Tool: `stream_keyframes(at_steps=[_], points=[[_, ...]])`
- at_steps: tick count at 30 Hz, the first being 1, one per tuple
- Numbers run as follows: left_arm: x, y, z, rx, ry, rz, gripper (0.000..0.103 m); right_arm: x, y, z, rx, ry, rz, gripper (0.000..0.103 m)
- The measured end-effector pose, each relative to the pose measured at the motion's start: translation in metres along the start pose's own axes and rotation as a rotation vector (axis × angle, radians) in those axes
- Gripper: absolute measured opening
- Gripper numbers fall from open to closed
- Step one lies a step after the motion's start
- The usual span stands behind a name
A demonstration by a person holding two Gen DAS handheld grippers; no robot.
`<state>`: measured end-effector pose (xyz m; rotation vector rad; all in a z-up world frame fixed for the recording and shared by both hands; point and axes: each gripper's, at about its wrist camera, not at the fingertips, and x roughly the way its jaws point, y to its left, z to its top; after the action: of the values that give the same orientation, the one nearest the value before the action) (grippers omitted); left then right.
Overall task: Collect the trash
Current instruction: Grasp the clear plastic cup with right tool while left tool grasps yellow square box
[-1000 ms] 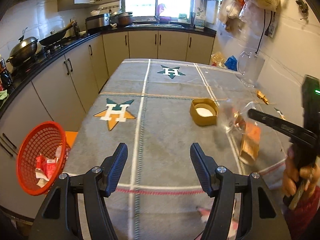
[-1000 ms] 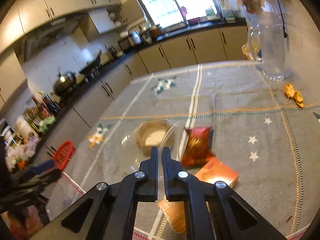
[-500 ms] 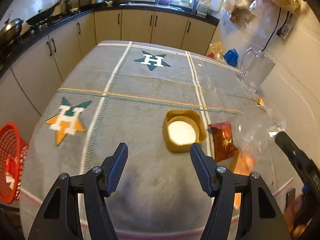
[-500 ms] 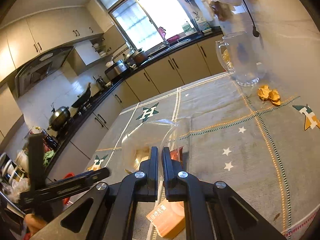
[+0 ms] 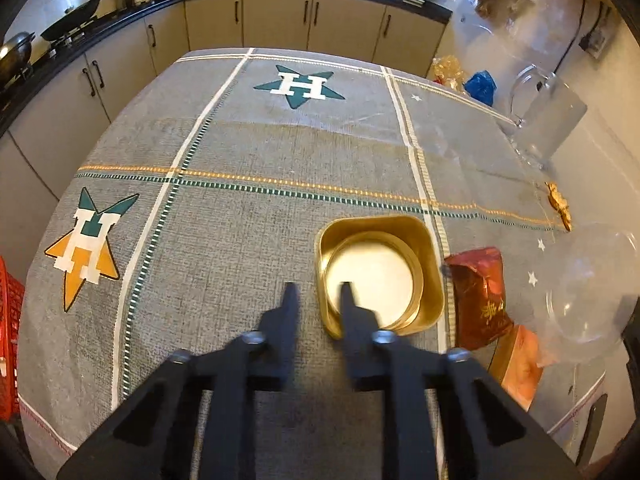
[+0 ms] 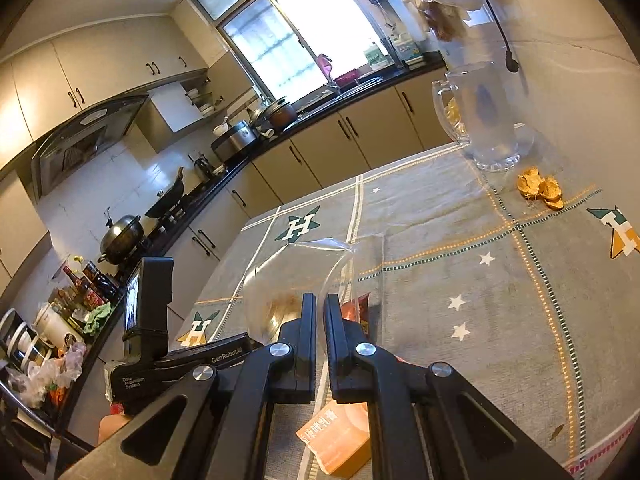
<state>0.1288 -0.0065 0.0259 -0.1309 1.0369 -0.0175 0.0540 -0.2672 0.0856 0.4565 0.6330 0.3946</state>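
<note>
Left gripper [image 5: 316,294] jaws are closing astride the gold tray's [image 5: 430,276] near-left wall. Right gripper [image 6: 320,305] grips the clear lid [image 6: 280,280]; contact point obscured.

Gold tub [image 5: 380,276] upright on cloth, red packet [image 5: 482,296] just beside it.

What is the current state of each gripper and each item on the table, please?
left gripper: closing astride gold tray's near wall
right gripper: shut on clear plastic lid, lifted
gold tray: upright, open
red snack packet: lying flat
orange carton: lying flat
glass pitcher: upright
</note>
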Motion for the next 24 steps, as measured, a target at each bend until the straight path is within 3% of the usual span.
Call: stream_keyframes(at_steps=[4,16,24], points=[[-0.009,0.002,-0.008,0.035,-0.022,0.031,0.005,0.001,0.001,0.000,-0.005,0.001,-0.005,0.005],[-0.052,0.032,-0.059,0.030,-0.096,0.027,0.005,0.008,0.016,-0.009,-0.079,0.021,-0.012,0.005],[-0.072,0.045,-0.081,0.012,-0.167,0.060,0.005,0.018,0.030,-0.020,-0.139,0.060,0.041,0.005]])
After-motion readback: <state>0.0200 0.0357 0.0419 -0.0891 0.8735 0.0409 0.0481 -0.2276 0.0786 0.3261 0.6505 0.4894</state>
